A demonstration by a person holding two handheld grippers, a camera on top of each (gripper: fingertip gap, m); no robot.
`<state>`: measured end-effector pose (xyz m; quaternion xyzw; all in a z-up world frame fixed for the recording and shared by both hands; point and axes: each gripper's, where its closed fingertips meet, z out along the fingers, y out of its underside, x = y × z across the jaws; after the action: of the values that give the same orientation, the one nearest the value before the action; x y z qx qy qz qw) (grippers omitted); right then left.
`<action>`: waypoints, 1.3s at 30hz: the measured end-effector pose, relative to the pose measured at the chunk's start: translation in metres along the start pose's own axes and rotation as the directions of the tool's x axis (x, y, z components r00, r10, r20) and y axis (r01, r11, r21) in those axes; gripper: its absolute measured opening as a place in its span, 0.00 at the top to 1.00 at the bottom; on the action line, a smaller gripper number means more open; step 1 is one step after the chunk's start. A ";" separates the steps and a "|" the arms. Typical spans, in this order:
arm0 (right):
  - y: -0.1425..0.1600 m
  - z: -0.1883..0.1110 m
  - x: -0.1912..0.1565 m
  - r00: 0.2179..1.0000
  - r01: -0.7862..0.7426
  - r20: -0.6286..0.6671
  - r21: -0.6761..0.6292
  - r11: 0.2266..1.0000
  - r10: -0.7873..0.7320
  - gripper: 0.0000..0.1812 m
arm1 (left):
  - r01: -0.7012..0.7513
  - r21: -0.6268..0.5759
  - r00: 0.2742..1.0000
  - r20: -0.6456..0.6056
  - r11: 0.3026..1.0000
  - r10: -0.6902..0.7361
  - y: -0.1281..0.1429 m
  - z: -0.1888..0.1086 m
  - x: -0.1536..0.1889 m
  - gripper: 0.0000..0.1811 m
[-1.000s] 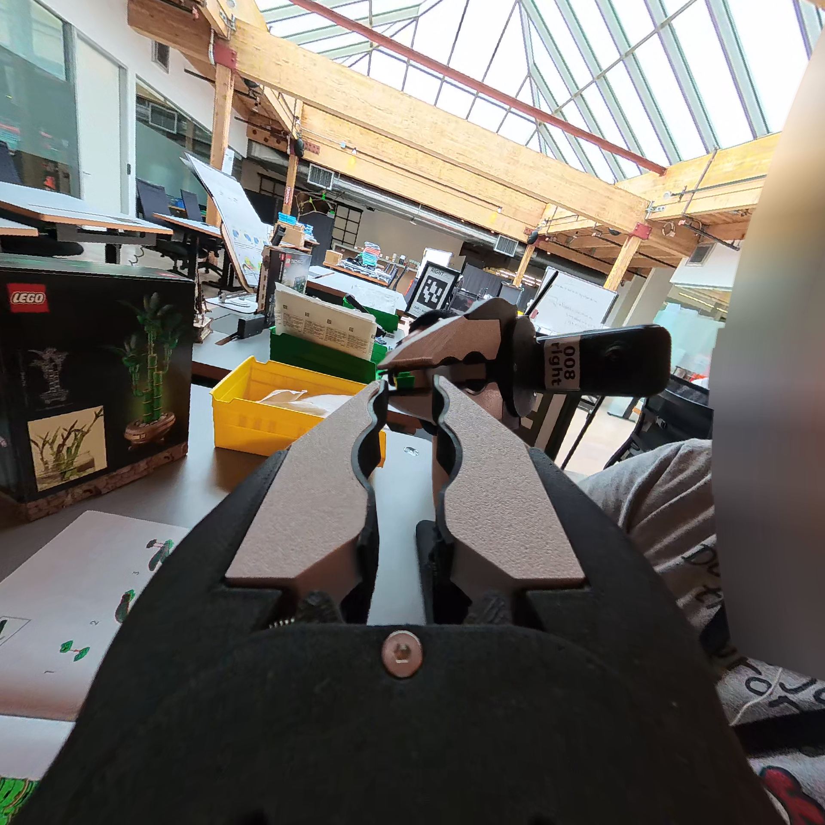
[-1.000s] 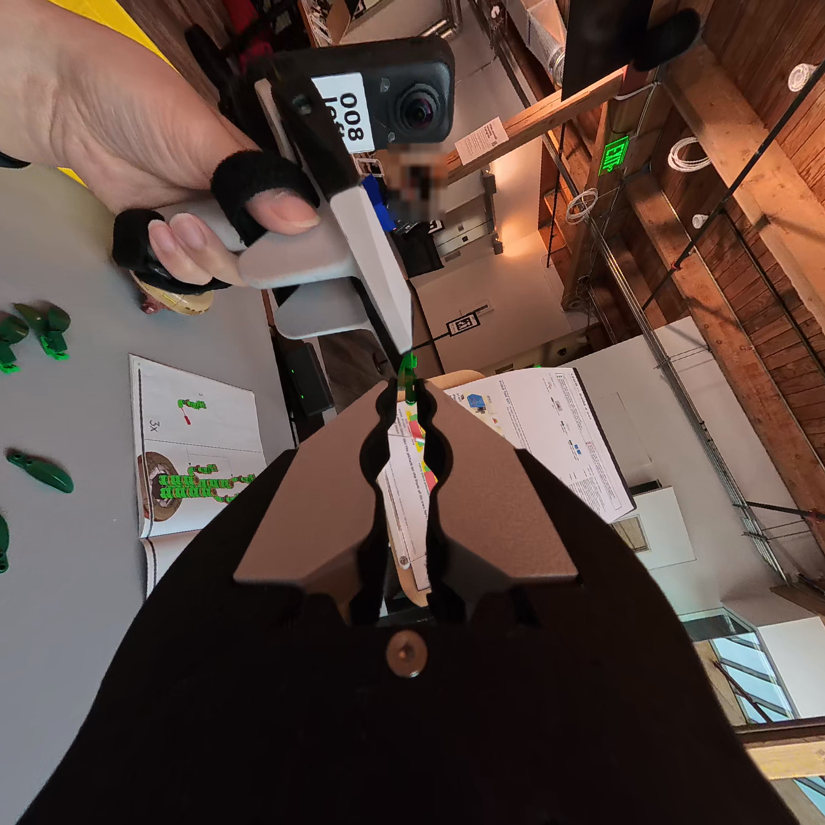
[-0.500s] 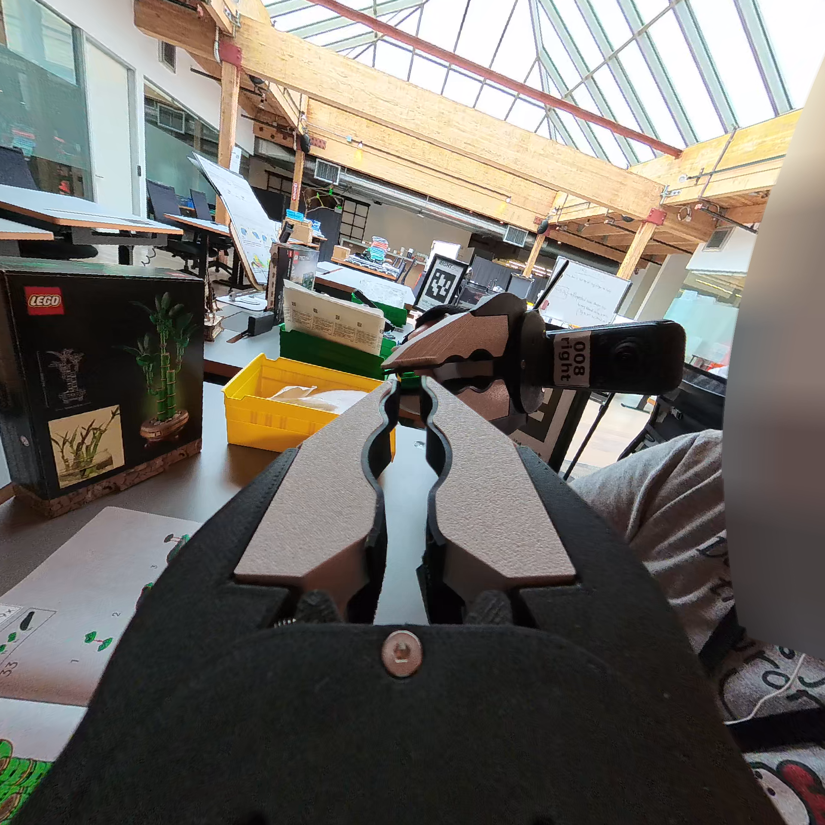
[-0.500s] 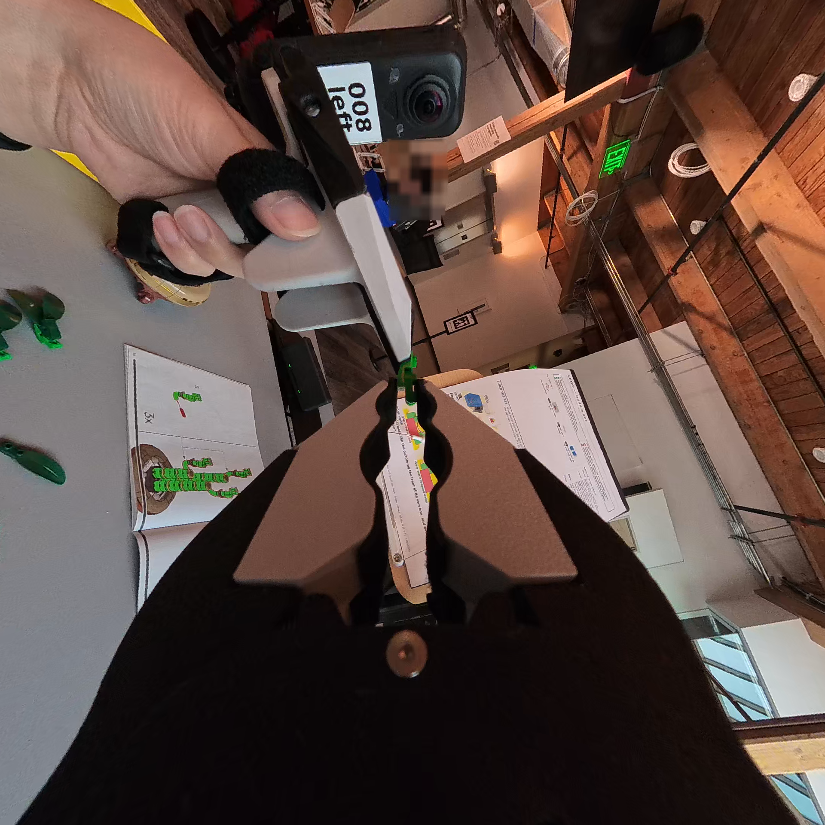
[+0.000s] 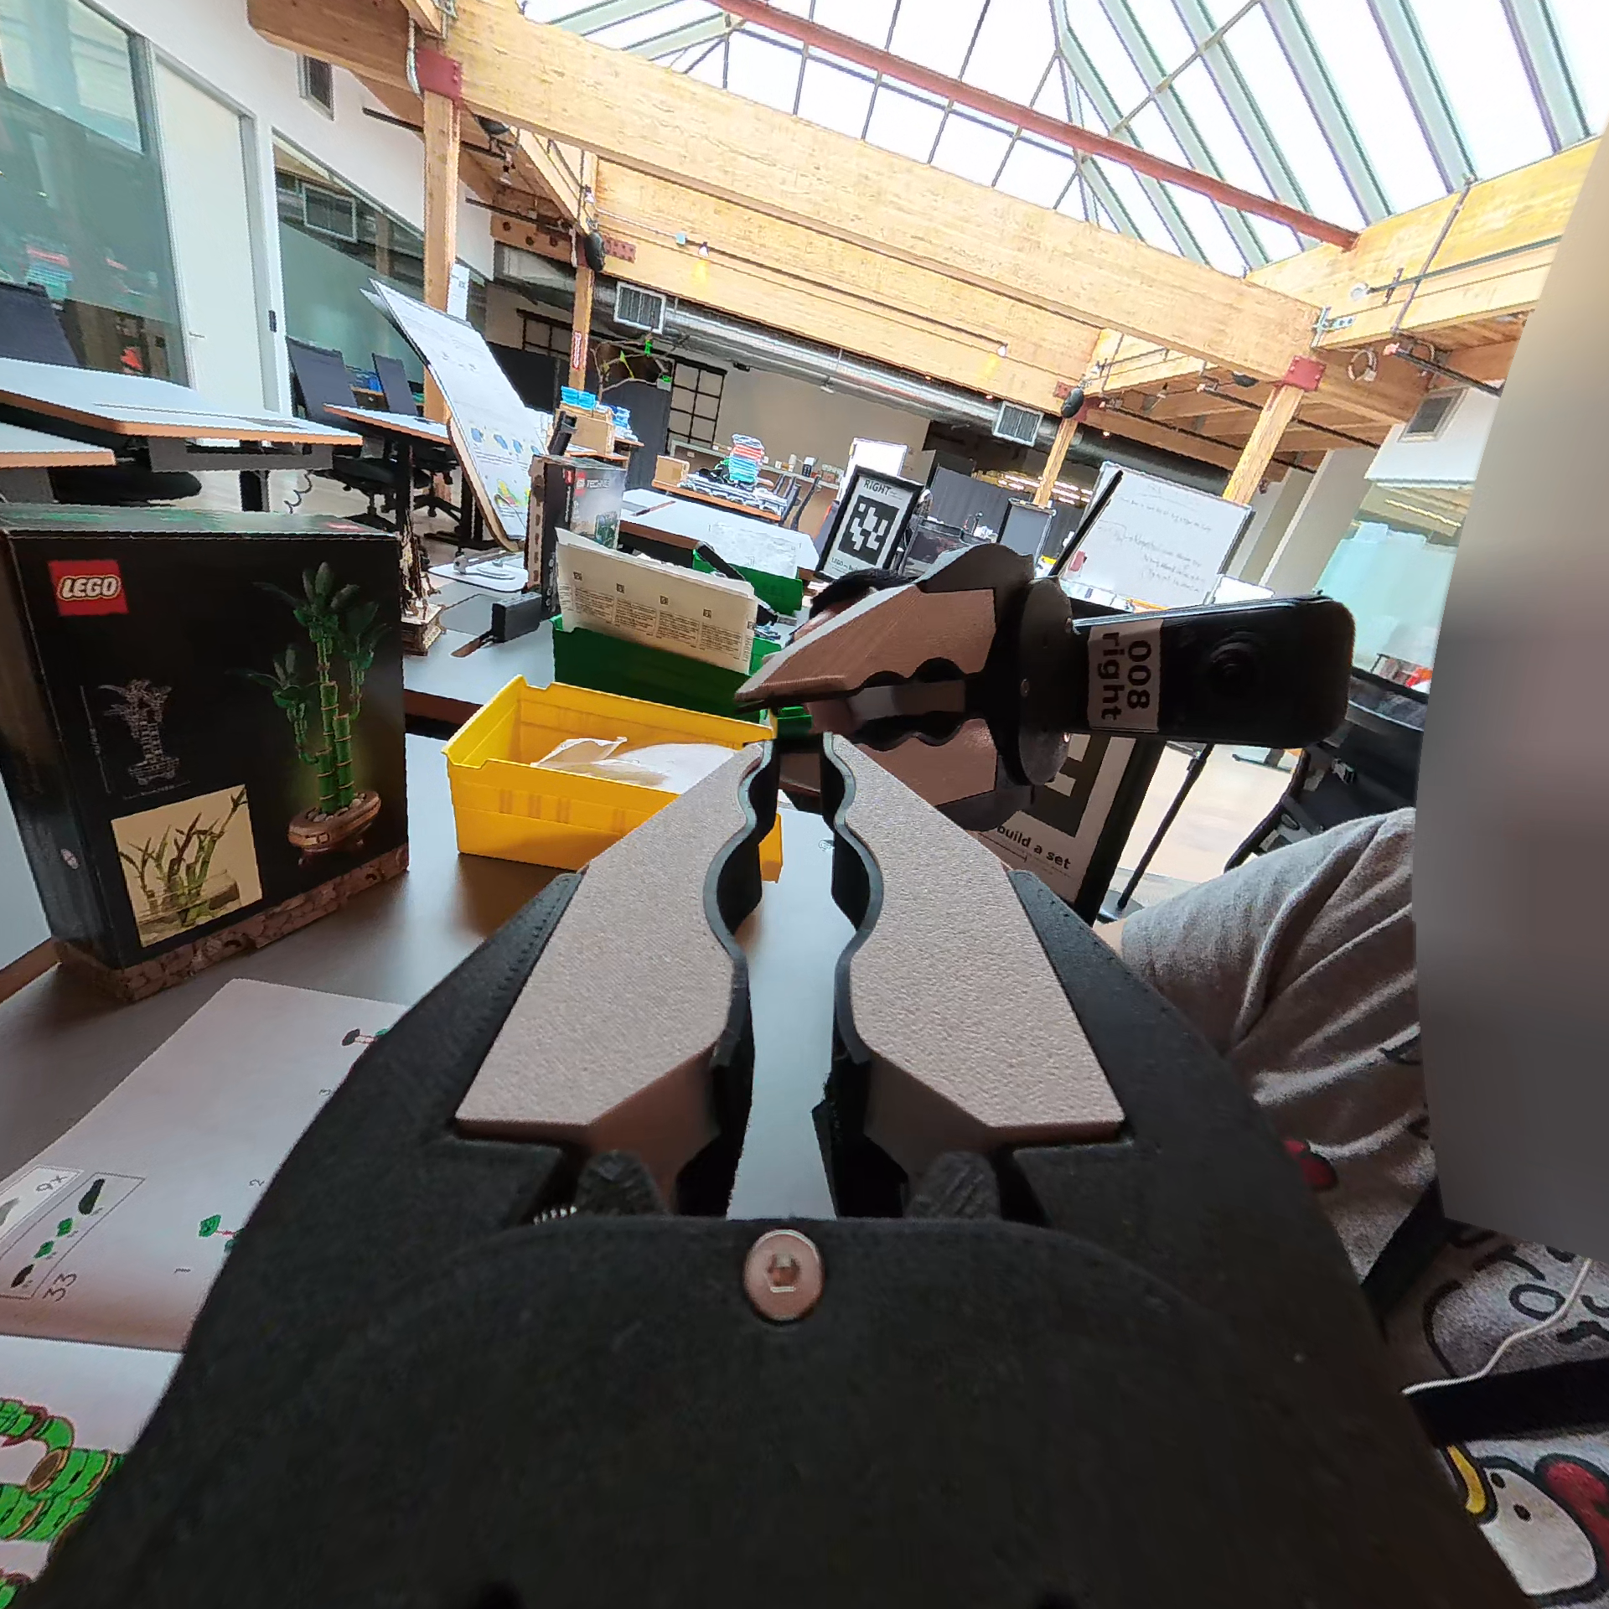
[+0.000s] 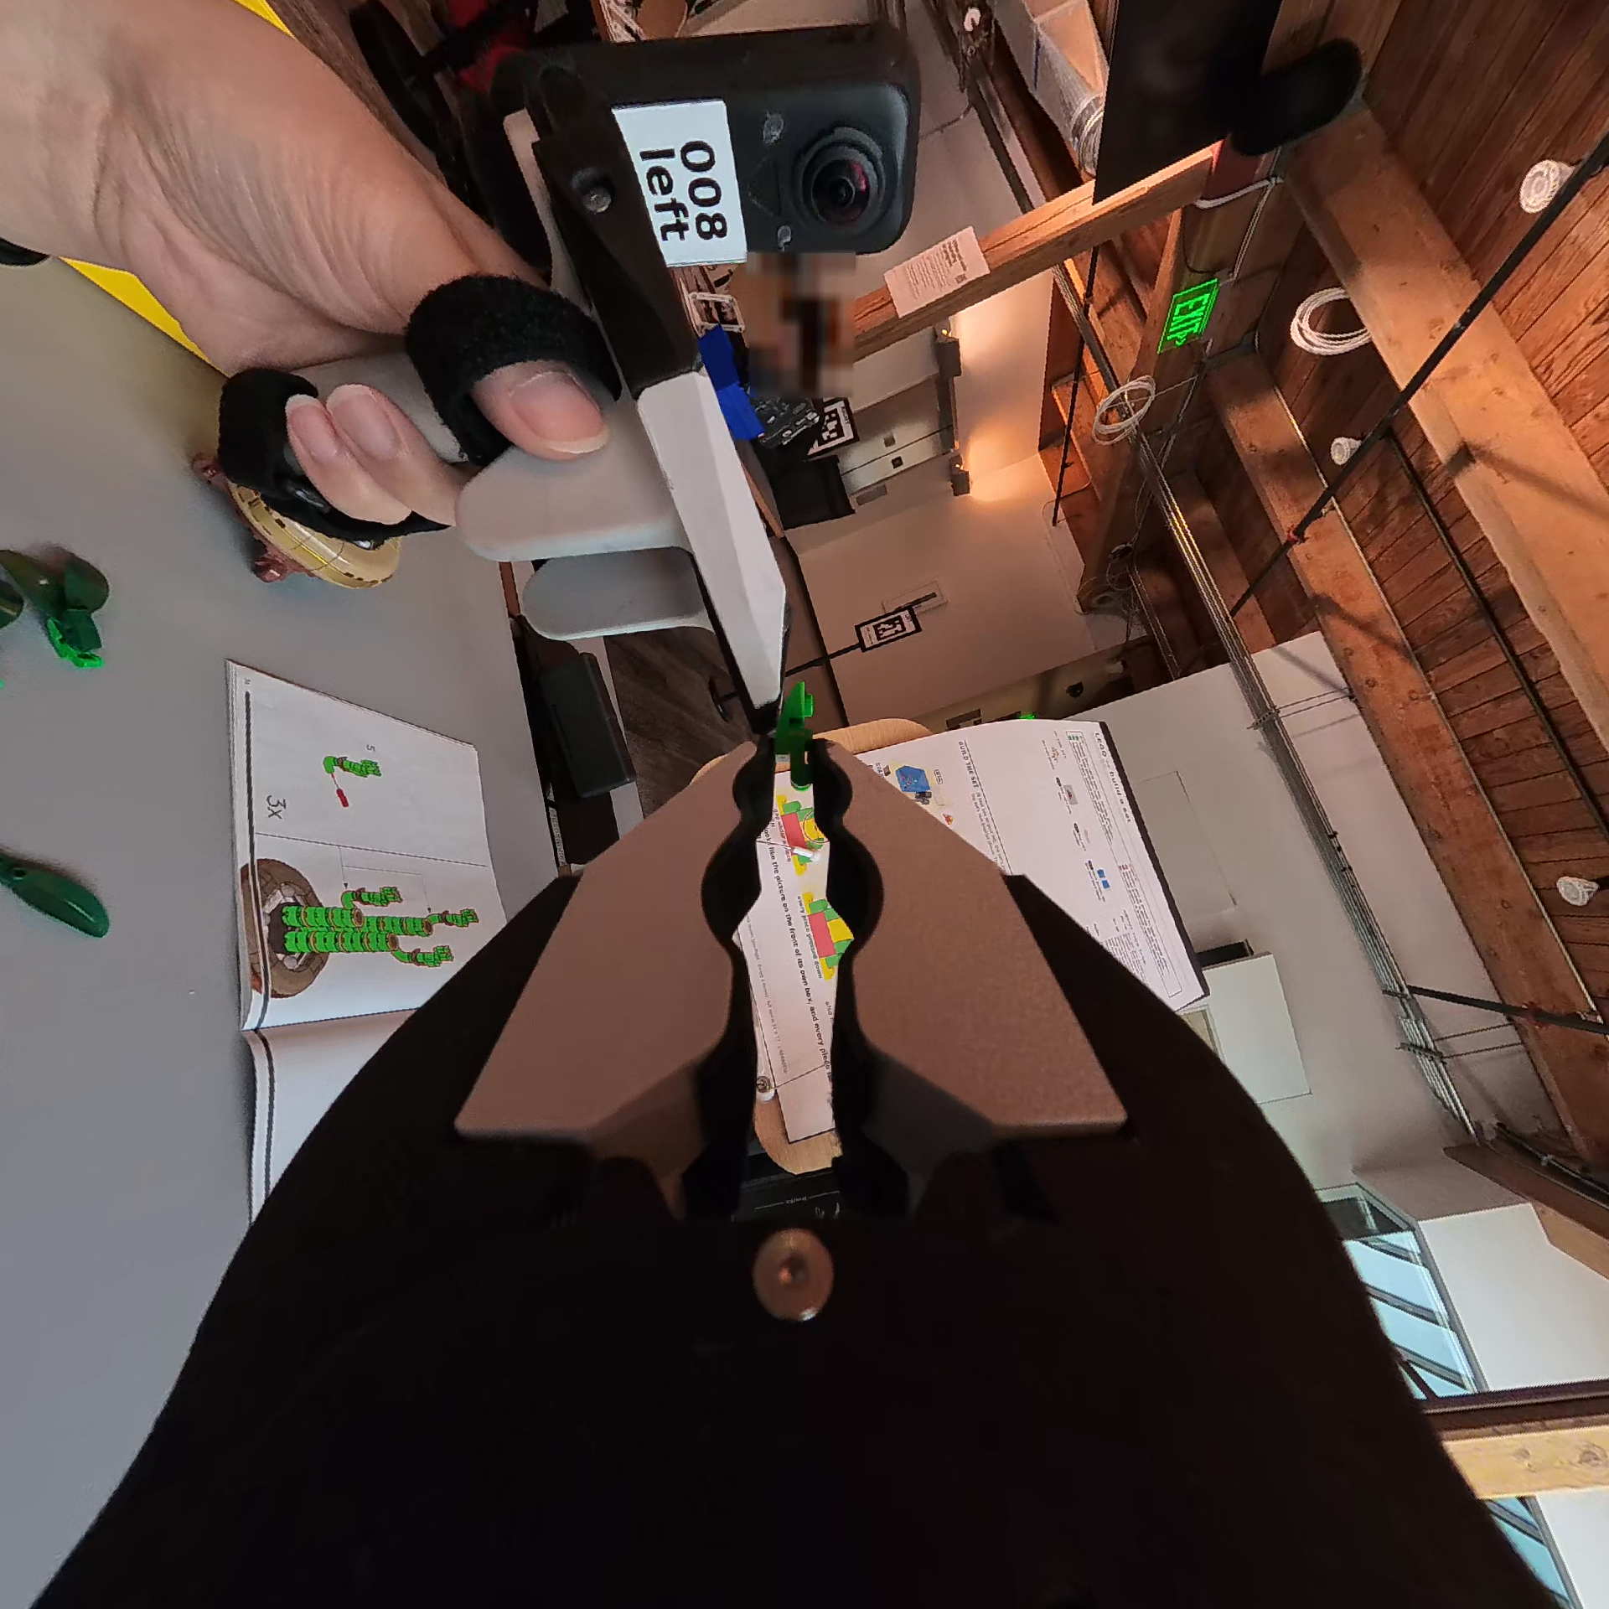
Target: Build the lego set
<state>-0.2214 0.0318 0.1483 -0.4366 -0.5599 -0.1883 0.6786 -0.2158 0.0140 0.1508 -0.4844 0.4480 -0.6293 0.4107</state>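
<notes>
The grey table (image 5: 418, 940) carries the largest things. In the left wrist view a black box (image 5: 200, 740) pictured with a green bamboo plant stands upright at the left, a yellow bin (image 5: 557, 801) holding crumpled clear bags sits beyond it, and an open instruction booklet (image 5: 174, 1158) lies flat in front. A green bin (image 5: 644, 670) with a white card stands behind the yellow one.

The right wrist view, rolled sideways, shows what the other does not: the booklet (image 6: 357, 853) page with a drawing of the green stalk, loose dark green leaf pieces (image 6: 61, 601) scattered on the table, a round tan and gold base (image 6: 313, 548) partly behind the hand (image 6: 261, 226), and a printed sheet (image 6: 1045, 836) on a board past the fingers.

The small bright green piece (image 6: 794, 727) is a thin stem with a knob at its top. The right gripper (image 6: 794, 757) is nearly closed and pinches its lower end between the fingertips, in the air above the table. The left gripper (image 5: 797, 749) has its tips a narrow gap apart; its tip sits just beside the green piece, and I cannot tell whether it grips anything. In the left wrist view only a sliver of green (image 5: 788, 724) shows under the right gripper's tip.
</notes>
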 end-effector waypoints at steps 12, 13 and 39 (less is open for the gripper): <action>0.002 0.000 -0.001 1.000 -0.008 0.008 -0.005 1.000 0.008 0.97 | -0.004 -0.012 0.999 0.031 1.000 0.005 0.002 -0.002 -0.005 0.96; 0.002 0.000 -0.001 1.000 -0.010 0.009 -0.004 1.000 0.010 0.97 | -0.003 -0.012 1.000 0.031 1.000 0.004 0.002 -0.002 -0.005 0.96; 0.010 0.003 -0.007 0.995 -0.073 0.063 -0.021 0.997 0.074 0.97 | 0.079 0.023 0.996 0.048 0.997 -0.080 0.002 0.001 -0.015 0.92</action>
<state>-0.2183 0.0383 0.1384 -0.4690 -0.5631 -0.1542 0.6626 -0.2115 0.0277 0.1454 -0.5129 0.4117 -0.6376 0.4012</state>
